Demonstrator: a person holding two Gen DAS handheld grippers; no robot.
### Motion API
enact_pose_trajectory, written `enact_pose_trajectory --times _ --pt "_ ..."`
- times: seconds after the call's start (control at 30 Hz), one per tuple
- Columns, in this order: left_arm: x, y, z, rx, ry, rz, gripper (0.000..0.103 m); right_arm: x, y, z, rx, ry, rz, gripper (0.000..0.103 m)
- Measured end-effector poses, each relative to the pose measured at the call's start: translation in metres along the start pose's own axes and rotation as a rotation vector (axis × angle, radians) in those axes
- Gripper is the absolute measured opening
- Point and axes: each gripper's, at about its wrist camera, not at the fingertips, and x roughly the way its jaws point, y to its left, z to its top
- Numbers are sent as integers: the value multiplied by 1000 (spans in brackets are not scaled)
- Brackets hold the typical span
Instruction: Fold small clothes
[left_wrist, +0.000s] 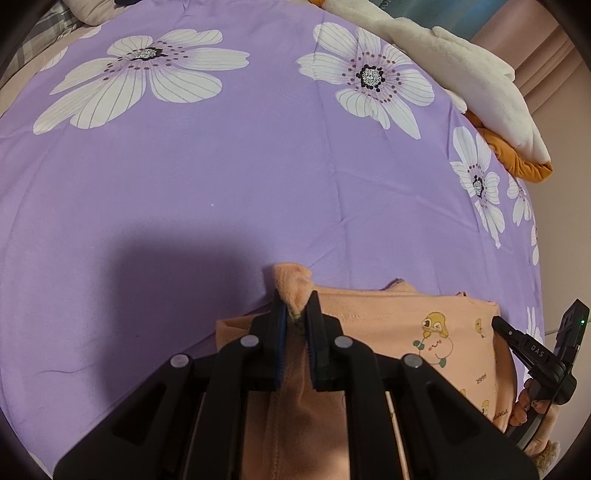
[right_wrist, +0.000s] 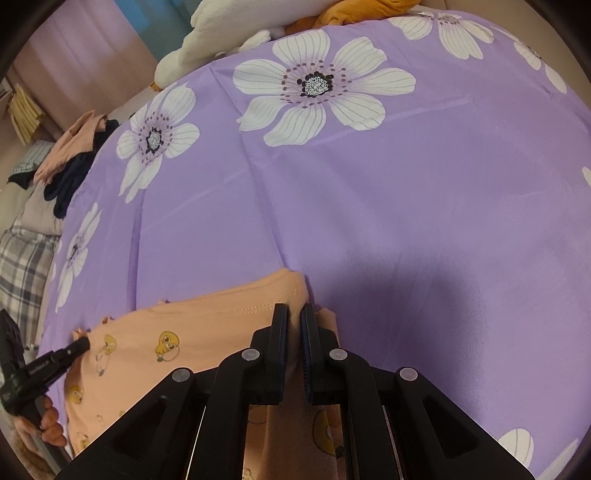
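Note:
A small peach garment (left_wrist: 399, 325) printed with yellow cartoon ducks lies on the purple flowered bedsheet (left_wrist: 258, 177), at the near edge of both views. My left gripper (left_wrist: 297, 308) is shut on a bunched corner of it, and the fabric sticks up between the pads. In the right wrist view the same garment (right_wrist: 192, 325) spreads out to the left. My right gripper (right_wrist: 294, 319) is shut on its other top corner. Each tool's black finger shows at the rim of the other's view, with a hand beneath it. The garment's lower part is hidden under the gripper bodies.
A white plush item (left_wrist: 480, 81) over orange cloth (left_wrist: 524, 162) lies at the sheet's far right edge. A pile of peach and dark clothes (right_wrist: 74, 155) and a plaid cloth (right_wrist: 22, 273) sit off the sheet's left side. The sheet (right_wrist: 406, 206) stretches ahead.

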Motion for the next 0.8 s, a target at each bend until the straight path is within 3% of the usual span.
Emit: enact_pose_trajectory --times 0.6,0.8 --pt "2 1 1 -17 7 3 12 5 0 0 8 -10 -8 6" --pt "3 7 0 -84 8 -14 13 8 0 0 13 -22 -6 6"
